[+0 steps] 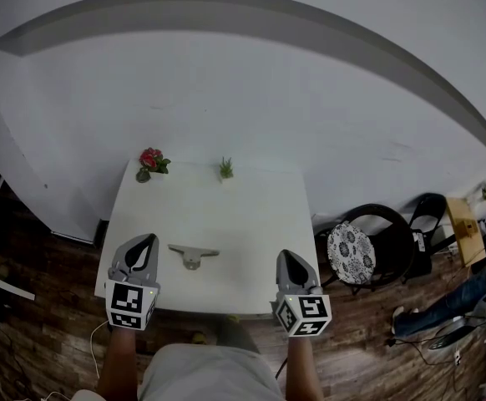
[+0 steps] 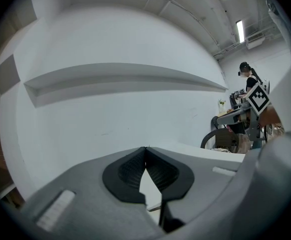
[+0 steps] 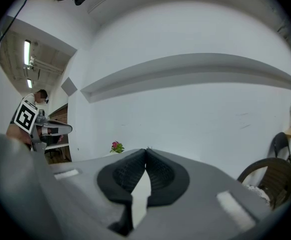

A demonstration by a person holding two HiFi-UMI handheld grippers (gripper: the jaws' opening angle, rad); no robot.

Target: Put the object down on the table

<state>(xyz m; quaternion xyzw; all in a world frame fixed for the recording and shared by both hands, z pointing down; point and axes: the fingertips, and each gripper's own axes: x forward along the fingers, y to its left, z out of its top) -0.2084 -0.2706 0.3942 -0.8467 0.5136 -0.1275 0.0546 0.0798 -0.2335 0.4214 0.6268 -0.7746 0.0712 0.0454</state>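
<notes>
A flat grey T-shaped metal bracket (image 1: 192,255) lies on the white table (image 1: 243,215), near its front edge and between my two grippers. My left gripper (image 1: 143,242) hovers at the table's front left corner, shut and empty, its tips (image 2: 146,148) meeting with nothing between them. My right gripper (image 1: 289,257) is at the front right edge, also shut and empty, its tips (image 3: 146,149) touching. The bracket rests apart from both grippers. Neither gripper view shows it.
A red flower in a small pot (image 1: 150,162) and a small green plant (image 1: 225,170) stand at the table's far edge by the white wall. Right of the table is a black chair with a patterned cushion (image 1: 351,254). Wood floor surrounds the table.
</notes>
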